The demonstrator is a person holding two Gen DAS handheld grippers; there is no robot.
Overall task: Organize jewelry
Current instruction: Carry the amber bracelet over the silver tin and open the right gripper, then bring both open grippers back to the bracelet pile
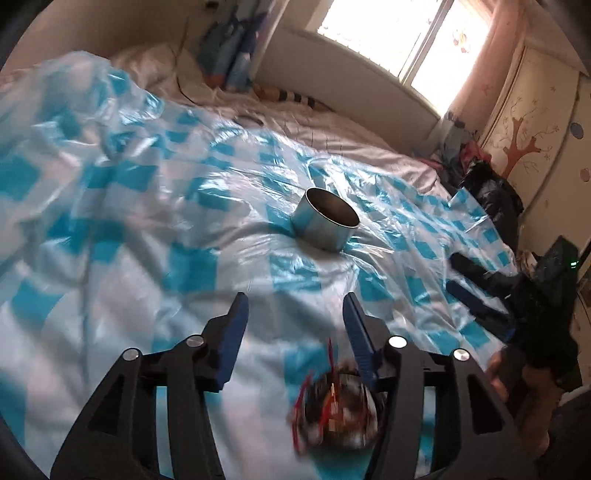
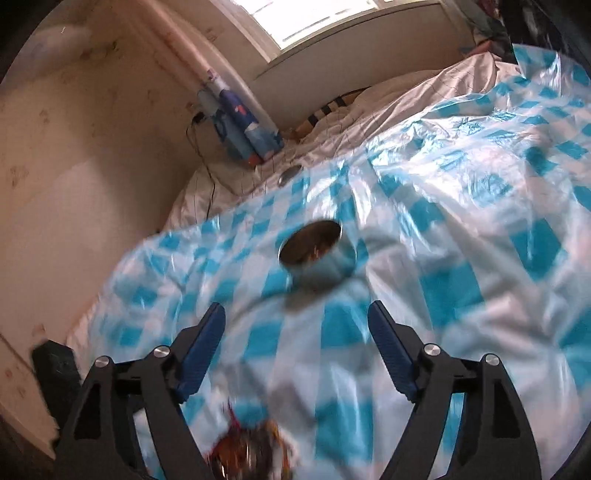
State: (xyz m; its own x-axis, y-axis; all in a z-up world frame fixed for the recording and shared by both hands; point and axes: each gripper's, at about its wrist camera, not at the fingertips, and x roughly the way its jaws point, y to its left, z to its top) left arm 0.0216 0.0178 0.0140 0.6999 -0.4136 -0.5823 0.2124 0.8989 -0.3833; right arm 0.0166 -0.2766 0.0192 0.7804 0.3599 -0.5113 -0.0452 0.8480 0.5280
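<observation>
A round metal tin [image 1: 325, 221] [image 2: 317, 254] stands open-topped on the blue-and-white checked plastic sheet [image 1: 147, 221] [image 2: 461, 221]; something small glints inside it in the right wrist view. A blurred heap of jewelry [image 1: 336, 413] [image 2: 251, 454], beads with red cords, lies on the sheet close under both grippers. My left gripper [image 1: 295, 310] is open, with nothing between its blue pads, and the heap sits low by its right finger. My right gripper [image 2: 297, 314] [image 1: 451, 273] is open wide and empty, short of the tin.
The sheet covers a bed with white bedding [image 1: 351, 133]. A window [image 1: 399, 33] and blue packages [image 2: 240, 122] lie beyond. A small metal lid [image 2: 290, 173] rests on the bedding. A black bag [image 1: 495, 192] and a tree-painted wardrobe [image 1: 528, 122] stand at the right.
</observation>
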